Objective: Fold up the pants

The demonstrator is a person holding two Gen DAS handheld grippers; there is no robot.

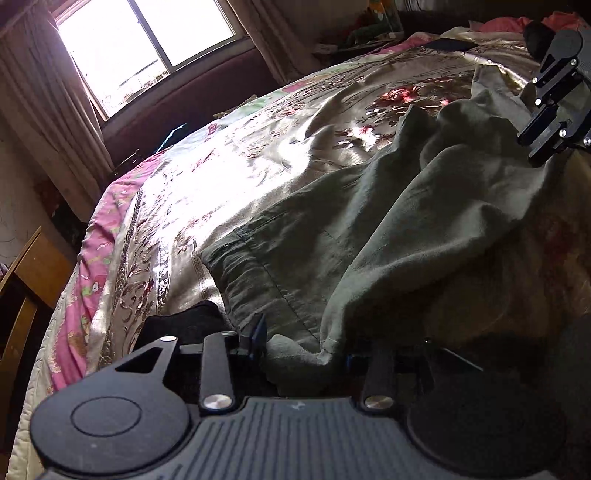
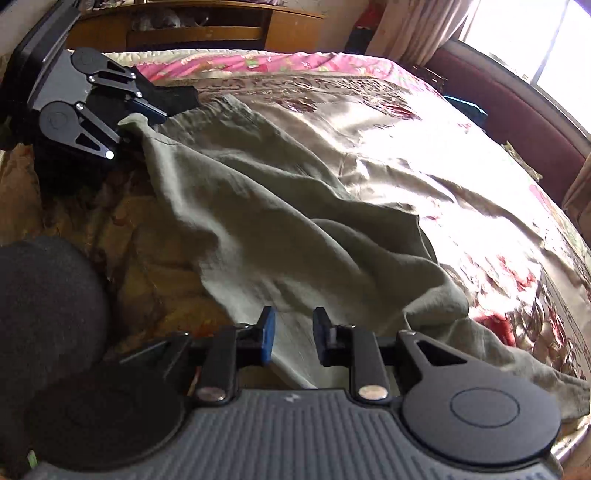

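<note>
Olive-green pants [image 1: 369, 229] lie rumpled on a floral satin bedspread [image 1: 229, 177], waistband toward the left in the left wrist view. My left gripper [image 1: 306, 347] has its fingers spread, with a fold of the pants lying between them; in the right wrist view [image 2: 142, 118] it touches the pants' edge. My right gripper [image 2: 293, 339] is open, its fingers apart over the near pant fabric [image 2: 295, 206]. It shows at the upper right of the left wrist view [image 1: 546, 129].
The bed's pink quilted border [image 2: 266, 61] runs along the far edge. A wooden chair [image 1: 22, 295] stands left of the bed. A window [image 1: 147, 40] with curtains and a maroon bench [image 2: 517, 110] lie beyond. Pink items [image 1: 509, 24] sit at the bed's far end.
</note>
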